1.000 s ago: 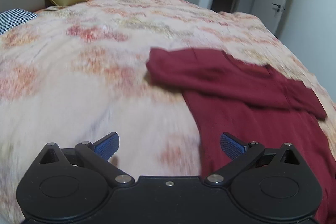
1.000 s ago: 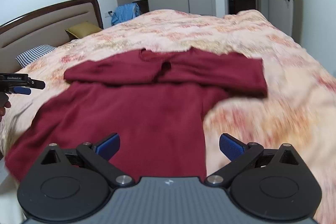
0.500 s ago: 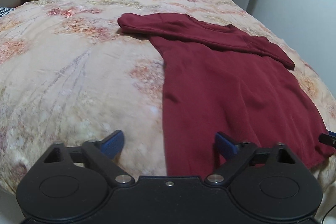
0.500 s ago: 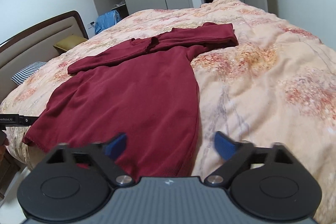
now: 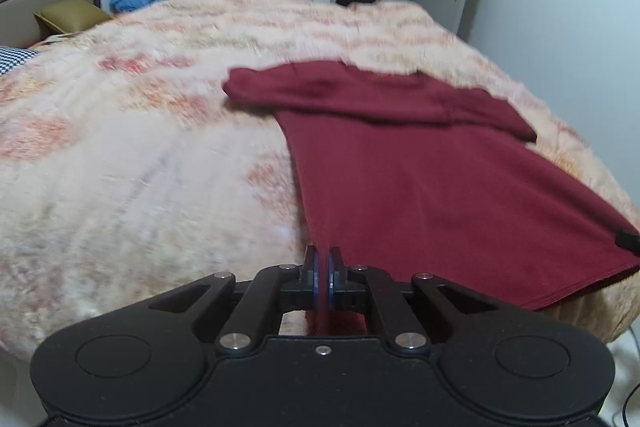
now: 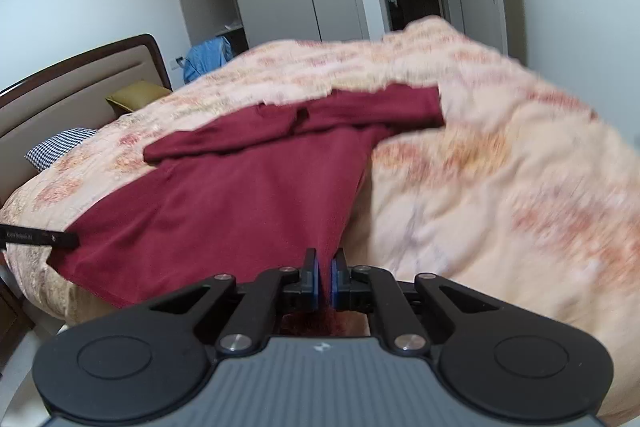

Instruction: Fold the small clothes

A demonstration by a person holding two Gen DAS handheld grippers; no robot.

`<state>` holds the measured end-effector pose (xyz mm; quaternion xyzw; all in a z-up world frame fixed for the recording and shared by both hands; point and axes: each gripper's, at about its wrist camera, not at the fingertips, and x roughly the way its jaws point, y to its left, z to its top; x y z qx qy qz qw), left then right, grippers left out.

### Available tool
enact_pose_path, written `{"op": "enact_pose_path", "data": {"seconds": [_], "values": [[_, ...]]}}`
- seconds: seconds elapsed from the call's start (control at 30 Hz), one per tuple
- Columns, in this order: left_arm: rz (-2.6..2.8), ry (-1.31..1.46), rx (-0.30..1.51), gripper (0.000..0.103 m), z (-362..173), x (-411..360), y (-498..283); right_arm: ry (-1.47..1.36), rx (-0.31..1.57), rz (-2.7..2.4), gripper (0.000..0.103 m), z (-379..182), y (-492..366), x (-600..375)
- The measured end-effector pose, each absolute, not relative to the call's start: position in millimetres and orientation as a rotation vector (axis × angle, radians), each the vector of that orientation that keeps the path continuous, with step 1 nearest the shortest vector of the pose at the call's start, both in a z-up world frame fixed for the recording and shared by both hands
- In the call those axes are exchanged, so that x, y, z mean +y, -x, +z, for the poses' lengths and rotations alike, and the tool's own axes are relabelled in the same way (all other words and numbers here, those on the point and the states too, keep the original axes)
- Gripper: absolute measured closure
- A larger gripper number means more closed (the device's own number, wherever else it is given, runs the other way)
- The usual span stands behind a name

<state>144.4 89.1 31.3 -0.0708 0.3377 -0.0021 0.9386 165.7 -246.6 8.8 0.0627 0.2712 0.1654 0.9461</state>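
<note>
maroon knit filled the near edge of both views: the left gripper (image 5: 323,277) was pinched closed on the near left hem corner of the maroon top (image 5: 432,187), and the right gripper (image 6: 324,279) was clamped on the near right hem corner. the garment looked soft, light and limp, likely to sag between the two holds, so the corners seemed the right places to grip. farther off, its body lay flat on the floral quilt (image 5: 132,163), sleeves folded across the chest at the far end.
</note>
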Motion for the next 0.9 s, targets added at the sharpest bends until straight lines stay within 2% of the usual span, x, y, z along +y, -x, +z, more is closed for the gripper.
{"op": "enact_pose_path", "data": {"seconds": [0.13, 0.37, 0.47, 0.5, 0.53, 0.57, 0.6, 0.63, 0.7, 0.73, 0.8, 0.9], "values": [[0.013, 0.168, 0.731, 0.100, 19.1, 93.7, -136.1, -0.067, 0.546, 0.340, 0.097, 16.5, -149.3, -249.0], [0.008, 0.157, 0.750, 0.097, 0.6, 88.8, -137.2, -0.065, 0.634, 0.315, 0.097, -13.7, -156.4, -248.8], [-0.001, 0.176, 0.746, 0.080, -0.4, 90.2, -136.7, -0.050, 0.625, 0.333, 0.094, -13.7, -154.4, -250.8], [0.000, 0.183, 0.743, 0.069, -0.7, 91.1, -136.3, -0.035, 0.620, 0.337, 0.089, -13.7, -154.0, -250.9], [-0.002, 0.192, 0.740, 0.062, -0.7, 91.5, -135.4, -0.018, 0.614, 0.343, 0.084, -13.8, -152.9, -250.4], [0.001, 0.199, 0.738, 0.045, -0.7, 91.7, -135.1, 0.004, 0.605, 0.345, 0.080, -13.8, -150.9, -248.4], [0.004, 0.202, 0.731, 0.029, -0.5, 91.3, -134.3, 0.024, 0.593, 0.348, 0.065, -13.0, -149.2, -247.1], [0.007, 0.200, 0.714, 0.024, 0.4, 90.8, -132.7, 0.042, 0.578, 0.357, 0.048, -12.0, -147.4, -245.2], [0.004, 0.174, 0.683, 0.020, 3.2, 88.0, -129.6, 0.072, 0.543, 0.408, 0.038, -9.5, -142.2, -241.4], [0.005, 0.154, 0.671, 0.017, 4.7, 85.5, -128.3, 0.096, 0.530, 0.440, 0.035, -7.5, -139.4, -236.6], [0.014, 0.117, 0.634, 0.004, 8.0, 79.6, -124.6, 0.162, 0.507, 0.488, 0.031, -6.6, -133.9, -225.7], [-0.006, 0.060, 0.592, 0.001, 11.6, 68.3, -120.8, 0.281, 0.482, 0.571, 0.030, -10.2, -125.3, -202.0]]}}
